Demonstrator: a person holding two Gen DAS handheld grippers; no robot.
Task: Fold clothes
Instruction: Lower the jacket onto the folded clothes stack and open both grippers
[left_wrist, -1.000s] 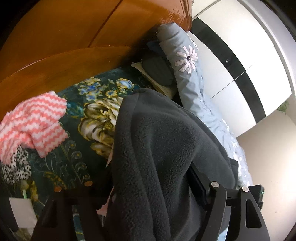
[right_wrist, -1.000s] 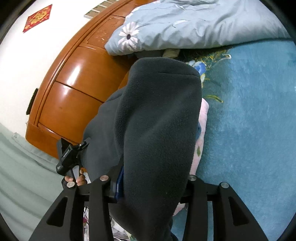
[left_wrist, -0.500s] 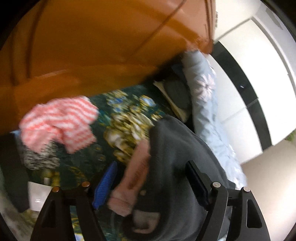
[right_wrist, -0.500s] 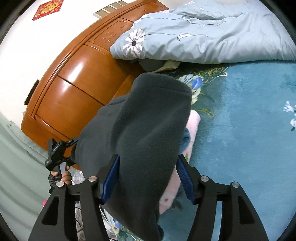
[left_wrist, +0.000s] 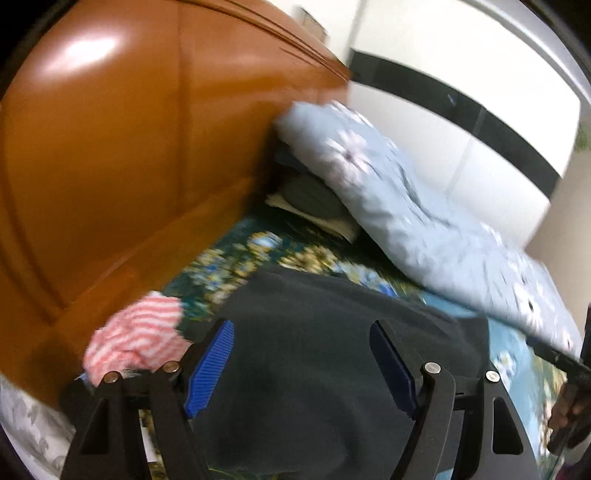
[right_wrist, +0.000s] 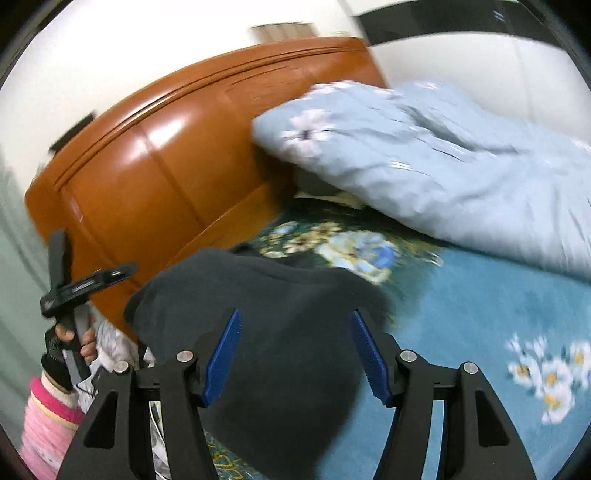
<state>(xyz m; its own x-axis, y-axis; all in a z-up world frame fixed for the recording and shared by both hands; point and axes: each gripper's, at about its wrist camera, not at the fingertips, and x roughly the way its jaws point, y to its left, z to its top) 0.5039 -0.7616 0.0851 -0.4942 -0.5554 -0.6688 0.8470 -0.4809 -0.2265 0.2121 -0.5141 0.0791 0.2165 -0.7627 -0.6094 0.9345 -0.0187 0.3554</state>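
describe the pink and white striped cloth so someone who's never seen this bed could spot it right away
Start at the big orange wooden headboard. At its foot, on the dark floral bedspread, a crumpled cloth lies just left of the dark grey fleece. It is the only thing with pink and white zigzag stripes; the fleece is plain and the quilt pale blue.

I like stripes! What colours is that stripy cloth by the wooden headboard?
The stripy cloth has pink and white zigzag stripes, clearest in the left wrist view.
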